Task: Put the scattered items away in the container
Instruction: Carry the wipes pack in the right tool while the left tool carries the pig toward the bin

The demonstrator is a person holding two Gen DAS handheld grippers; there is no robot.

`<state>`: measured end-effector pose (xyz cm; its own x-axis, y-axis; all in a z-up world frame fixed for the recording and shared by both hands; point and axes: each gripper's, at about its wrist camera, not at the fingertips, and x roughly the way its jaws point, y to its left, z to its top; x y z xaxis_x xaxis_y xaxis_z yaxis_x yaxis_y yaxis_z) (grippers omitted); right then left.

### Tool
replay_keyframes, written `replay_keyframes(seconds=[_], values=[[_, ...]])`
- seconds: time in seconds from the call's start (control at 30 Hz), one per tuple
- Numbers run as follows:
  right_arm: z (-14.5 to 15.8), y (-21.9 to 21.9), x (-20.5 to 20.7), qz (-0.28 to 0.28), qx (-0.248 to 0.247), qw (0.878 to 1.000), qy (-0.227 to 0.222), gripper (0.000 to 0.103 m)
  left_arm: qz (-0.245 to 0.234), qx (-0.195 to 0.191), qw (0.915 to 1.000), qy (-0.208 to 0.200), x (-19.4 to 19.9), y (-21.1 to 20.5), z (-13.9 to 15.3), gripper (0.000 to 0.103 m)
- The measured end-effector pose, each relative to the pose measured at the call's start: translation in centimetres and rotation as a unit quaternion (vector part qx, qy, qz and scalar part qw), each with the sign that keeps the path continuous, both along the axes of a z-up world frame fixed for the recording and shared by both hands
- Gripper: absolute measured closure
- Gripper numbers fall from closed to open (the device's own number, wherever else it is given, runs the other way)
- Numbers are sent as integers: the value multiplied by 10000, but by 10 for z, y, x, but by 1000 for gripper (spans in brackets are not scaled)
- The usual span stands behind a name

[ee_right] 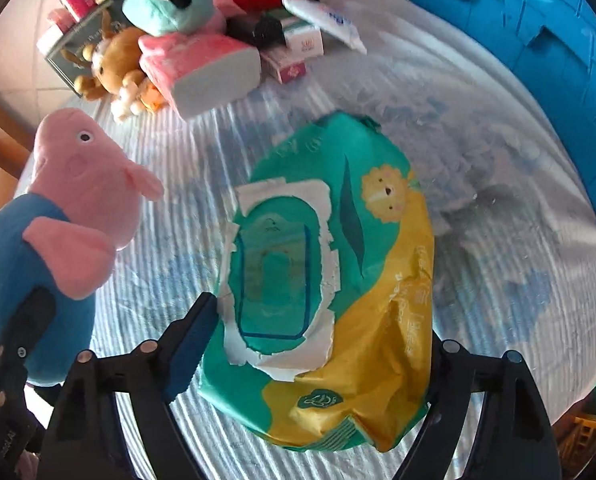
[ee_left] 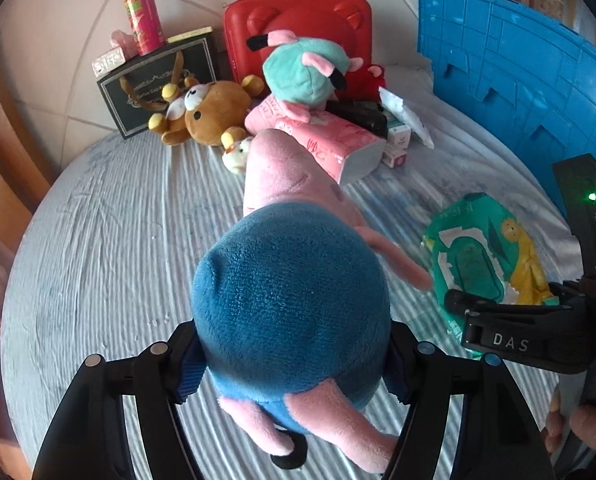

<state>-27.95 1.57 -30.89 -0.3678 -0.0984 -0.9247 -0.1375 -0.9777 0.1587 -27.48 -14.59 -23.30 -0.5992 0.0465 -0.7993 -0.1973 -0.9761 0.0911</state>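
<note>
Left wrist view: the left gripper (ee_left: 294, 364) clamps the blue body of a pink pig plush (ee_left: 290, 300), lifted off the striped bedcover (ee_left: 98, 240). Ahead of it lie a brown bear plush (ee_left: 210, 114) and a pink tissue pack (ee_left: 326, 140); a blue crate (ee_left: 538, 80) stands ahead to its right. Right wrist view: the right gripper (ee_right: 318, 344) straddles a green-and-yellow wipes pack (ee_right: 338, 280) lying on the cover; whether its pads press the pack I cannot tell.

Home bedroom; bedsheet (ee_left: 98, 240), plush toys (ee_left: 206, 114)
</note>
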Motion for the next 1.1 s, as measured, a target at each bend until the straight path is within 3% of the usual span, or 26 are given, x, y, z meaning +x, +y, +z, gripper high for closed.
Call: replay_keyframes(seconds=[0.2, 0.47, 0.83, 1.1], values=[[39, 18, -1, 272, -124, 9985, 454, 20, 271, 73, 9992, 293, 6, 21, 29, 33], [134, 45, 7, 714, -140, 9847, 1587, 20, 546, 129, 9939, 952, 28, 48, 92, 33], [226, 70, 46, 309, 239, 9666, 2534, 20, 65, 519, 9829, 1766, 47, 82, 161, 33], [266, 141, 58, -32, 369, 9531, 3005, 20, -345, 713, 9729, 2172, 52, 163, 197, 33]])
